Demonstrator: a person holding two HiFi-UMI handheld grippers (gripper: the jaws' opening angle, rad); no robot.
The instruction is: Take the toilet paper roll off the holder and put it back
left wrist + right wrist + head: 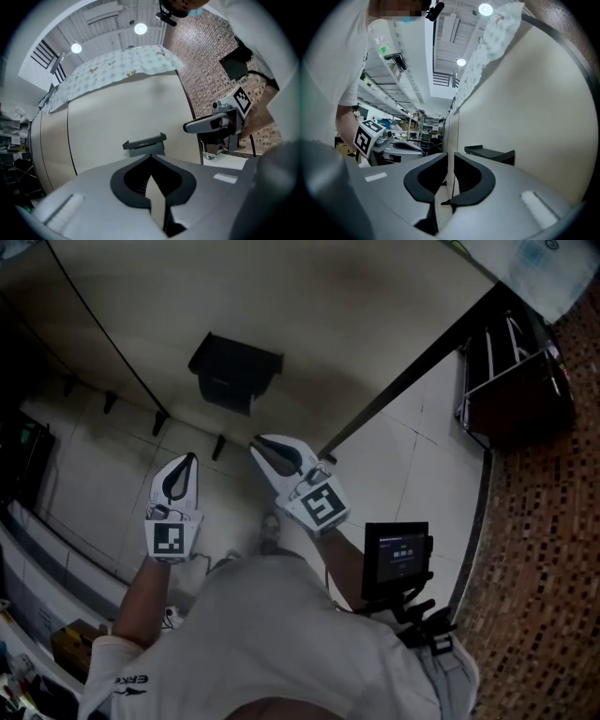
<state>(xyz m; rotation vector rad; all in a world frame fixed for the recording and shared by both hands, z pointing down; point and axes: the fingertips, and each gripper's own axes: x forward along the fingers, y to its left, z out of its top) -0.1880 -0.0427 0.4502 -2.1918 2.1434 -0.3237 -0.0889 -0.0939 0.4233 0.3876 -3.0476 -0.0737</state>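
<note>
Your left gripper [191,457] is pressed shut, its tips meeting with nothing between them. Your right gripper [256,442] is nearly closed too, with only a thin slit left between its empty jaws. Both point at the black holder [234,371] fixed to the beige wall [328,324] just ahead, neither touching it; whether the roll sits on it cannot be told from these views.

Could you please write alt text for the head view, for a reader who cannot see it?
Seen from above, a person in a white shirt points two empty claws, the left claw and the right claw, at a dark holder on a beige wall; no paper roll can be made out.
</note>
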